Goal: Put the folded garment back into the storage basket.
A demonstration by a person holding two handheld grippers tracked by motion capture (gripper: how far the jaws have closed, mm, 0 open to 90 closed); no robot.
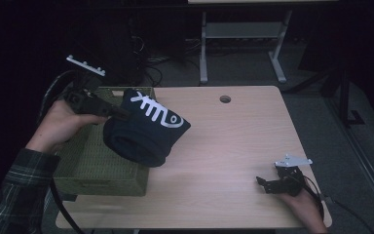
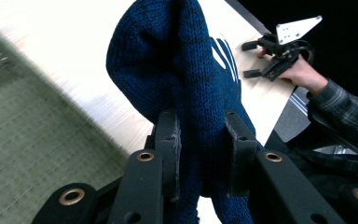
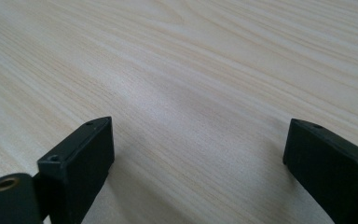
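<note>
Clamped between our left gripper's (image 2: 200, 140) two black jaws is a dark blue knitted hat (image 1: 143, 129) with a white printed design; the jaws pinch a fold of its fabric. We hold the hat in the air, partly above the right edge of the olive woven basket (image 1: 97, 165) and partly above the light wooden table (image 1: 224, 146) just right of that basket. Well to the right of the basket, near the table's front right corner, our right gripper (image 1: 269, 184) sits low over the bare wood with its jaws spread wide apart, gripping nothing.
</note>
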